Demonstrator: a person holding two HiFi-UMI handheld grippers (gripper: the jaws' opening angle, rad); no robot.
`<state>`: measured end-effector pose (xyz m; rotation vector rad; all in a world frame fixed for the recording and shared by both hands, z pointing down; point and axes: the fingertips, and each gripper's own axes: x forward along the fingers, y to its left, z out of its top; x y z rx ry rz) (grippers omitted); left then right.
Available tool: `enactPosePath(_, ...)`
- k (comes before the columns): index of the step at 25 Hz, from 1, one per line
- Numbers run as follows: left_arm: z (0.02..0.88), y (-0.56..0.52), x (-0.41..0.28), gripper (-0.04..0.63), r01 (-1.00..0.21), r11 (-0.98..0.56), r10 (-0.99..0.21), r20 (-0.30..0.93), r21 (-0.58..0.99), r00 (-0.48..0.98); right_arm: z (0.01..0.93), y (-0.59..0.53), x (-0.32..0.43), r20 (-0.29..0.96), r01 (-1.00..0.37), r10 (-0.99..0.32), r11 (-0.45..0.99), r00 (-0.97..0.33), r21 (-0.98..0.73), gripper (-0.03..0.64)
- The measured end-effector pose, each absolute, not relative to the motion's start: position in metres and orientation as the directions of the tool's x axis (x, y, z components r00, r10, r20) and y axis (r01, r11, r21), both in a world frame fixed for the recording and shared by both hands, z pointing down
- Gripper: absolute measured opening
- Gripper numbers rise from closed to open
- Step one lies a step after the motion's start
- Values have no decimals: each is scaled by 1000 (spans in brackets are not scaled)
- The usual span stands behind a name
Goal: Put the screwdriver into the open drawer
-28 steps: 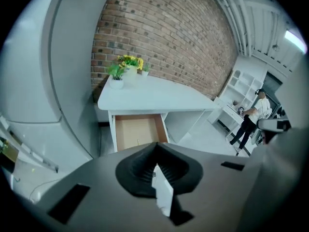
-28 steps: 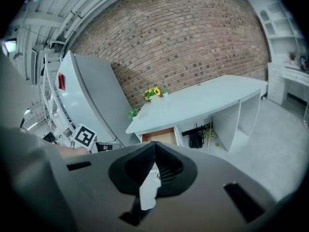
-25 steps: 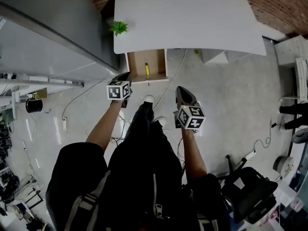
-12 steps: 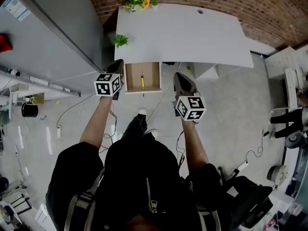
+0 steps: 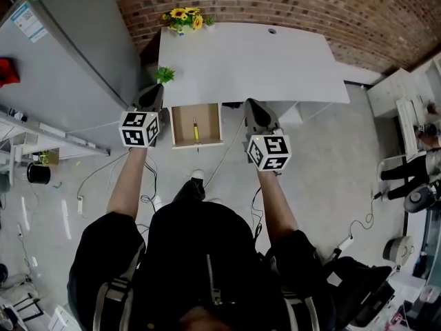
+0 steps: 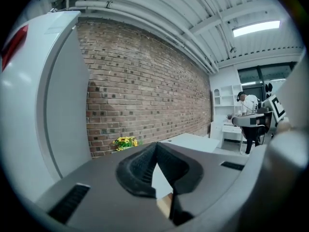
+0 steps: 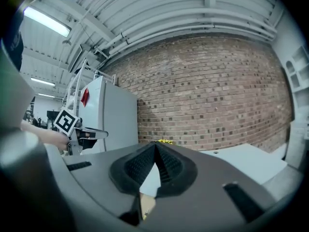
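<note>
A yellow-handled screwdriver (image 5: 196, 129) lies inside the open wooden drawer (image 5: 180, 125) under the front edge of the white desk (image 5: 255, 61). My left gripper (image 5: 154, 90) hangs left of the drawer, raised well above the floor. Its jaws meet at the tips, shut with nothing in them (image 6: 155, 145). My right gripper (image 5: 249, 105) hangs right of the drawer at about the same height, also shut and empty (image 7: 154, 144). Both point level toward the brick wall. A sliver of the drawer's wood shows below each pair of jaws.
A tall grey fridge (image 5: 65, 54) stands left of the desk. Sunflowers (image 5: 182, 16) and a small green plant (image 5: 164, 74) sit on the desk's left side. Cables (image 5: 227, 150) trail over the floor. White shelving (image 5: 406, 109) and a chair base (image 5: 358, 281) are at the right.
Both grippers have risen and spread apart, from in front of the drawer to either side of it. The head view has tipped up, bringing the brick wall into sight.
</note>
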<state>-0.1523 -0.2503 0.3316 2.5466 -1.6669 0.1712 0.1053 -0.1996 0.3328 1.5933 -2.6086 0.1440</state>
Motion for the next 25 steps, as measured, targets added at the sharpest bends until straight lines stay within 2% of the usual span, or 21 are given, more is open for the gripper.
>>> enactPosePath(25, 346, -239, -135, 25, -908, -418, -894, 158, 36, 418, 337, -188, 112, 136, -896, -886, 442, -443, -37, 8)
